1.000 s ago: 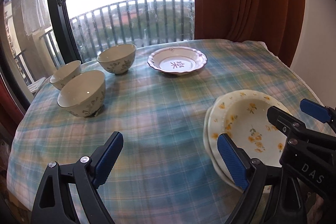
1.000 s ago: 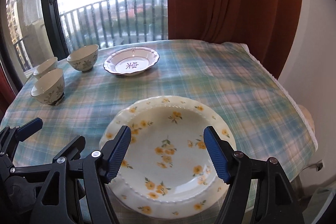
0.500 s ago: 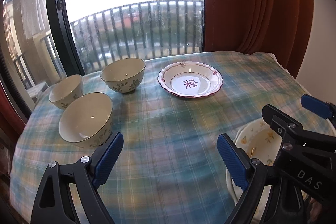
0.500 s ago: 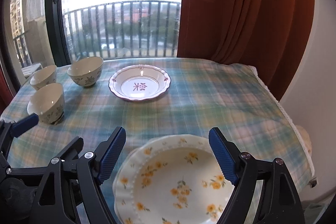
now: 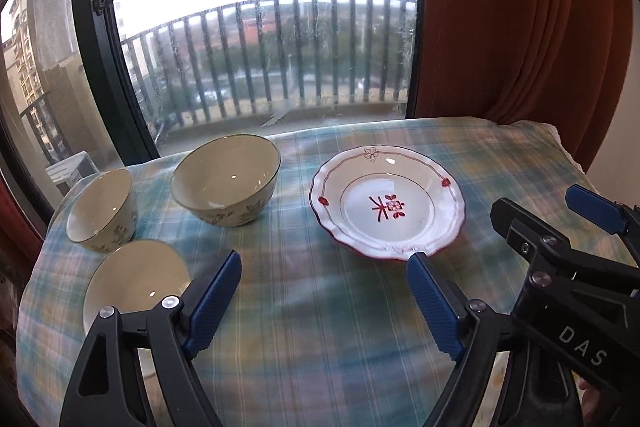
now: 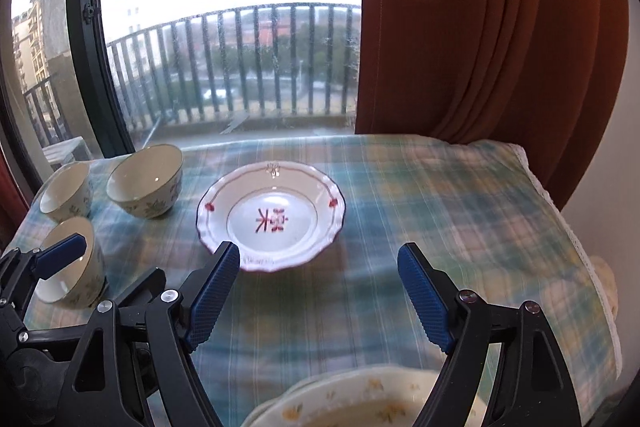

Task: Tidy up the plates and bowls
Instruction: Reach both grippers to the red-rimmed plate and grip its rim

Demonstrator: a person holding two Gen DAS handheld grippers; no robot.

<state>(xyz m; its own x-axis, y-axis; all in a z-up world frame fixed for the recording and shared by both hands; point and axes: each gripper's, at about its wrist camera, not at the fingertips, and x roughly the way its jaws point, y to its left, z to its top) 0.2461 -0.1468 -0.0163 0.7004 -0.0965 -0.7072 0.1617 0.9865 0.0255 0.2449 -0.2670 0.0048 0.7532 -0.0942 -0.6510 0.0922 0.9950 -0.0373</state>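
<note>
A white plate with a red rim and red mark [image 5: 387, 202] [image 6: 271, 215] lies on the plaid tablecloth [image 5: 320, 307] ahead of both grippers. Three cream bowls stand at the left: one far [image 5: 226, 180] [image 6: 145, 180], one at the far left [image 5: 102, 210] [image 6: 65, 191], one nearest [image 5: 134, 285] [image 6: 72, 263]. A yellow-flowered plate [image 6: 360, 403] lies under my right gripper at the near edge. My left gripper [image 5: 324, 301] is open and empty above the cloth. My right gripper [image 6: 320, 293] is open and empty, just short of the red-rimmed plate.
A large window with a balcony railing [image 5: 260, 59] stands behind the table. A rust-red curtain [image 5: 520, 27] hangs at the back right. The table's right edge [image 6: 576, 247] drops off beside a pale wall.
Both grippers have moved forward and tilted up. The red-rimmed plate and bowls are now closer, and the yellow-flowered plate has slid to the bottom of the right wrist view.
</note>
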